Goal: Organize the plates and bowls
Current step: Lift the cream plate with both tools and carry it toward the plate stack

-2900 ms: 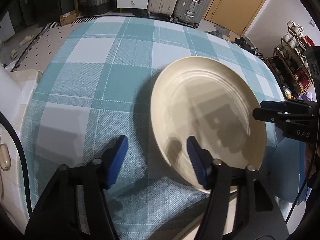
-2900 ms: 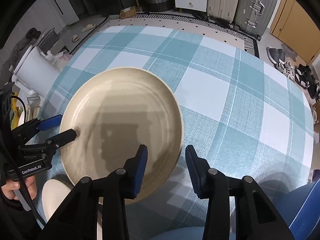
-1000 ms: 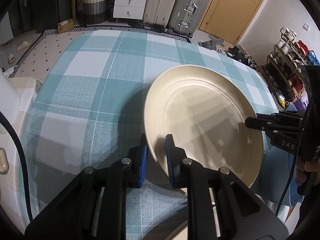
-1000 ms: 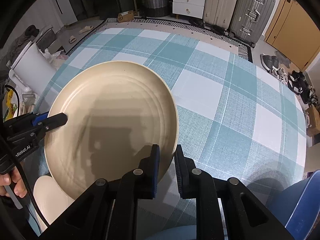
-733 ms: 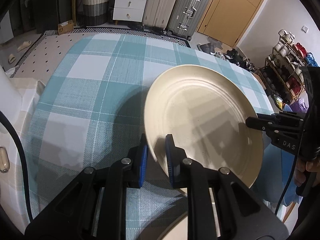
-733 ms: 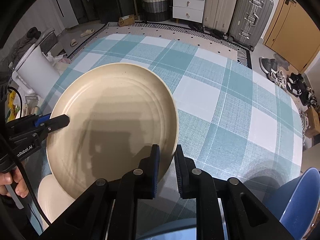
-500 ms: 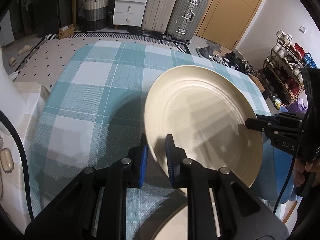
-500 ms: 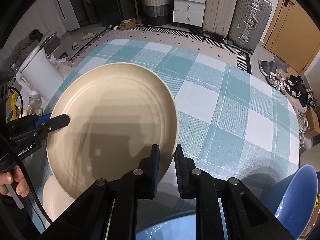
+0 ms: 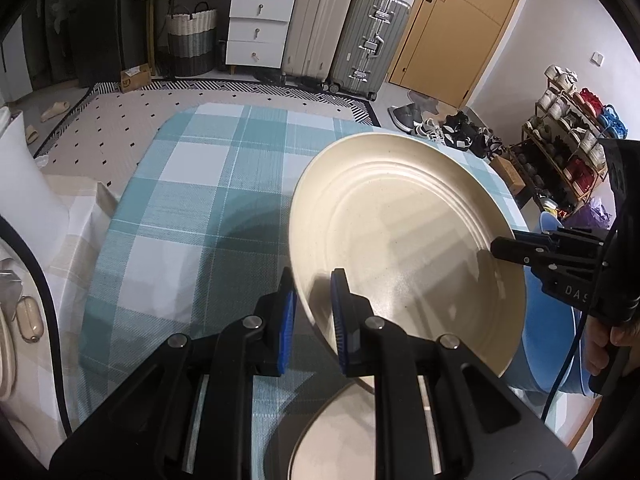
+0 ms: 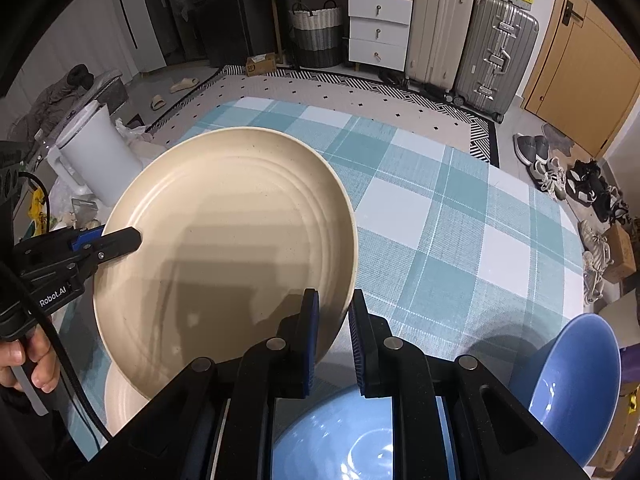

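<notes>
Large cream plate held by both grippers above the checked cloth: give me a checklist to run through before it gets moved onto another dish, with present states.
1. Left gripper clamped on the large cream plate rim: ok.
2. Right gripper clamped on the opposite rim: ok.
3. Plate clear of the teal checked tablecloth: ok, its shadow lies apart below.
4. Plate empty: ok.
5. Second cream plate below, free to receive it: cannot tell, mostly hidden.
6. Blue bowls clear of the plate: ok, apart.
</notes>
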Available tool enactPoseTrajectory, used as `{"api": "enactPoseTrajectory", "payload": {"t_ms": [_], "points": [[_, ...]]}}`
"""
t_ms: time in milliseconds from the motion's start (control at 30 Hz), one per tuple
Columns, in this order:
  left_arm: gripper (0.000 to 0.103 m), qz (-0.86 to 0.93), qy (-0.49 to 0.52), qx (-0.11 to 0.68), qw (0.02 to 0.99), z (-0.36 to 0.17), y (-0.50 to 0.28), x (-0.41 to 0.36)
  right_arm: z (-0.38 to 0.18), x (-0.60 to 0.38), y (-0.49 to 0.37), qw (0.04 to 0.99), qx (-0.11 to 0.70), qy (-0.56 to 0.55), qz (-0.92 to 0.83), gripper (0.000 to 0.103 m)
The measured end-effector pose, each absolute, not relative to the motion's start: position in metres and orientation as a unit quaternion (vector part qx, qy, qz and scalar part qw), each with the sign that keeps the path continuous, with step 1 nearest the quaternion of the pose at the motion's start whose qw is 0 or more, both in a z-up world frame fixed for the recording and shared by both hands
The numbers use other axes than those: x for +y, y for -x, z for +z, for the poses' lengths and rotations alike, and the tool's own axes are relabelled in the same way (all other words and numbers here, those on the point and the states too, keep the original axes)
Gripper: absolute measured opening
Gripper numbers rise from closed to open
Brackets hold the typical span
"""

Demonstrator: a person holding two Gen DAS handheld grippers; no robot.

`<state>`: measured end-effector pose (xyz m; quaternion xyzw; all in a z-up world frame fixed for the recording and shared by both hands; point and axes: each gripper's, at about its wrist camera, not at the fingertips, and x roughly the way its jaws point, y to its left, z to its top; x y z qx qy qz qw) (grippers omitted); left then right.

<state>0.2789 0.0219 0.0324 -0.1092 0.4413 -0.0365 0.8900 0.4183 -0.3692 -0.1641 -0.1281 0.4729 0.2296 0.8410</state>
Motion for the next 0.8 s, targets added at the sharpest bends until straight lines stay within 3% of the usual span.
{"api": "enactPoseTrajectory", "payload": {"t_ms": [800], "points": [[0.014, -0.045, 0.092, 0.416, 0.904, 0.078, -0.212, 0.003, -0.129, -0.387, -0.355, 0.858, 0.438, 0.122, 0.236, 0.016]]}}
